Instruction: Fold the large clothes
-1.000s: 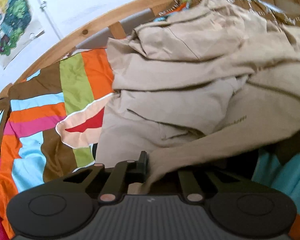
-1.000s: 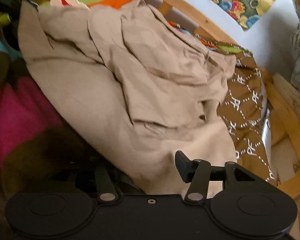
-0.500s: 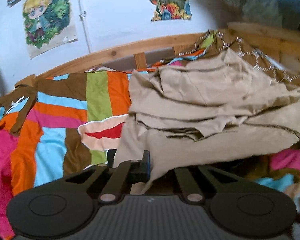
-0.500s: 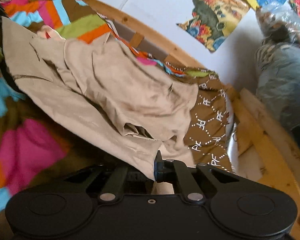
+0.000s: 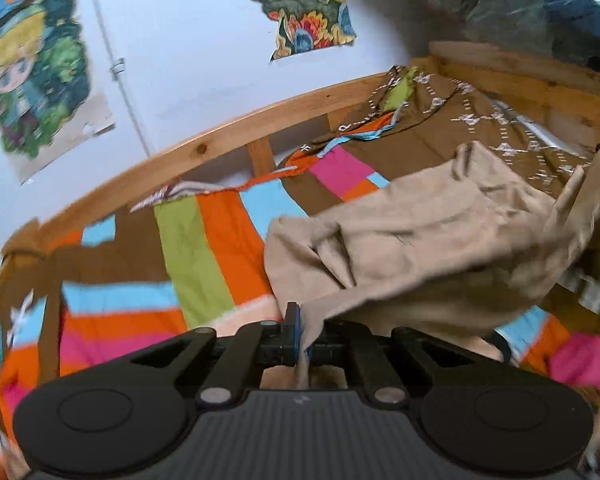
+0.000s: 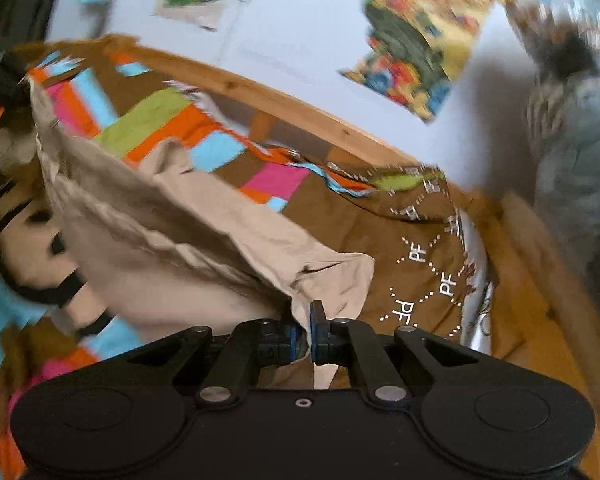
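A large beige garment (image 5: 420, 236) hangs lifted above a striped, many-coloured bedspread (image 5: 204, 248). My left gripper (image 5: 302, 336) is shut on one edge of the cloth, which runs up and to the right from the pinch. In the right wrist view the same beige garment (image 6: 172, 224) stretches up to the left, and my right gripper (image 6: 309, 334) is shut on its near corner. The far end of the cloth reaches the other gripper at the upper left of that view. Most of the garment sags between the two holds.
A wooden bed rail (image 5: 220, 144) runs along the far side under a white wall with posters (image 5: 300, 4). A brown patterned blanket (image 6: 420, 248) lies at the right end of the bed. Grey bundled items (image 6: 580, 160) stand past the right bed frame.
Both grippers have risen and tilted up, lifting the beige garment off the bedspread. My right gripper, open a second ago, has shut on the cloth. More bedspread shows beneath.
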